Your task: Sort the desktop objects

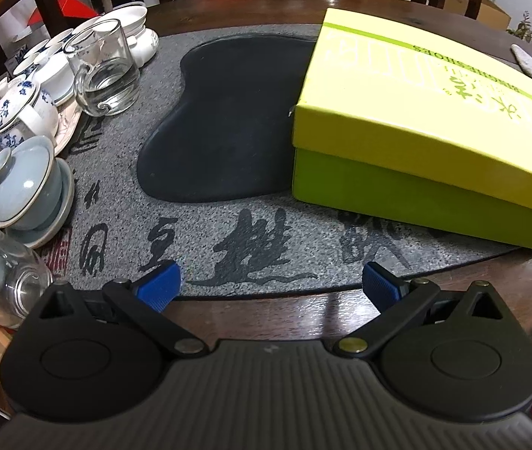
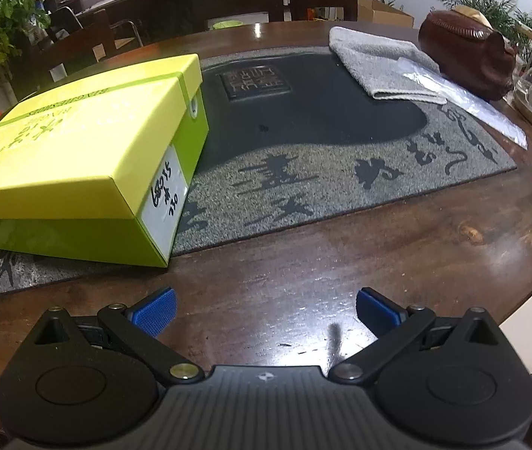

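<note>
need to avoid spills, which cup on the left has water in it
The clear glass mug with a handle, behind the teapot; the others are white or pale blue china.

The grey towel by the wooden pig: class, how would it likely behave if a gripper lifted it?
The grey towel is folded soft cloth, so it would probably droop and unfold. It looks light. The clear plastic bag overlapping it might shift.

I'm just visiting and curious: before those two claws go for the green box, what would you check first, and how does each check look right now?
1. Left gripper open, holding nothing: ok.
2. Right gripper open, holding nothing: ok.
3. Green box lid closed: ok.
4. Box resting flat on the stone tray: ok.
5. Glass mug and the teaware stand apart from the box: ok.
6. Box weight or contents: cannot tell.
</note>
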{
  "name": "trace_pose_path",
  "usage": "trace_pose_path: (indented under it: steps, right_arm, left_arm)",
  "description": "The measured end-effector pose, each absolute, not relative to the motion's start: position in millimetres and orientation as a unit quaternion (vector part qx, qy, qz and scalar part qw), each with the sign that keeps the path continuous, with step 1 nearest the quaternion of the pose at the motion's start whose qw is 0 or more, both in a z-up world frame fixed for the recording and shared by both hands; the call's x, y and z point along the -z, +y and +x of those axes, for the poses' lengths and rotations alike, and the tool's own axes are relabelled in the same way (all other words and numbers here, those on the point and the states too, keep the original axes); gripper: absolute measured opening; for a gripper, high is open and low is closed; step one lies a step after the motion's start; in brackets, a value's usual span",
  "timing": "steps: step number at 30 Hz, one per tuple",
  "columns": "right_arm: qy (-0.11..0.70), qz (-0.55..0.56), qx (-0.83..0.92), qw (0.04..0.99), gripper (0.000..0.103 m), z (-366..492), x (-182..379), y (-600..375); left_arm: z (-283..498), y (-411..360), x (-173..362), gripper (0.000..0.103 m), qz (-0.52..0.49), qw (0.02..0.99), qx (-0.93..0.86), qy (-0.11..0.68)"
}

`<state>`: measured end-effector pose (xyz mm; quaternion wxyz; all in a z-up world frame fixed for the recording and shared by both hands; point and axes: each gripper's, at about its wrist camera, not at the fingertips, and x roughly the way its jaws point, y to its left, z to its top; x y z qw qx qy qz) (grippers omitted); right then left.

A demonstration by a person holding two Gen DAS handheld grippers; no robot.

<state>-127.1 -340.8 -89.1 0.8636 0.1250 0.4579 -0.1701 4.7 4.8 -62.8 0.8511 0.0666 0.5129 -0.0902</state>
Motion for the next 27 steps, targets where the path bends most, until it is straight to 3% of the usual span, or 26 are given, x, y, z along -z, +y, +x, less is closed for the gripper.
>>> trace_pose_path:
  steps: [27]
  right_arm:
    - [0.473,0.141,0.167,0.853,0.103,-129,106,-345]
  left_arm:
    - [13,10,76,0.102,0.071,0.845,0.055,0.526]
